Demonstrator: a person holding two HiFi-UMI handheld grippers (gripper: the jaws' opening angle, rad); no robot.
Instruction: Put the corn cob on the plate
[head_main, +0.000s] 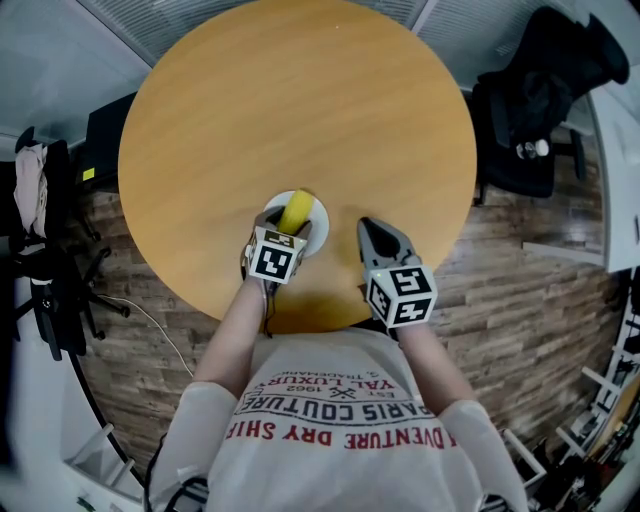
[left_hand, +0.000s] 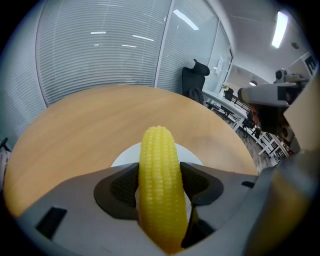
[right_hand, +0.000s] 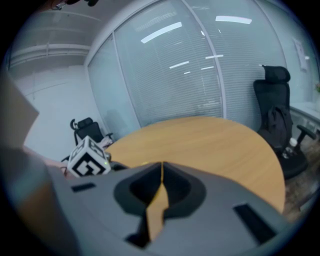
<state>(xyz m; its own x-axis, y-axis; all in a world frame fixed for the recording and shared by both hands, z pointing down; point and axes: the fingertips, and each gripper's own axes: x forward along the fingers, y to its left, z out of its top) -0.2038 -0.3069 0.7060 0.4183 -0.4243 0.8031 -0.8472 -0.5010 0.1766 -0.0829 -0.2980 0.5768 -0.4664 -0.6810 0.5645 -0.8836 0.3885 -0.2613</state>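
Head view: left gripper (head_main: 283, 218) holds yellow corn cob (head_main: 296, 211) over small white round plate (head_main: 318, 232) on round wooden table (head_main: 300, 110); right gripper (head_main: 370, 230) beside plate.
Left gripper view: jaws clamped on cob.
Right gripper view: jaws pressed together, nothing between.

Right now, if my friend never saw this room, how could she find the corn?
Look at the big round wooden table, then at the small white plate near the edge closest to the person. The left gripper is shut on the corn right over that plate. It is the only yellow, bumpy thing there; the right gripper beside it holds nothing.
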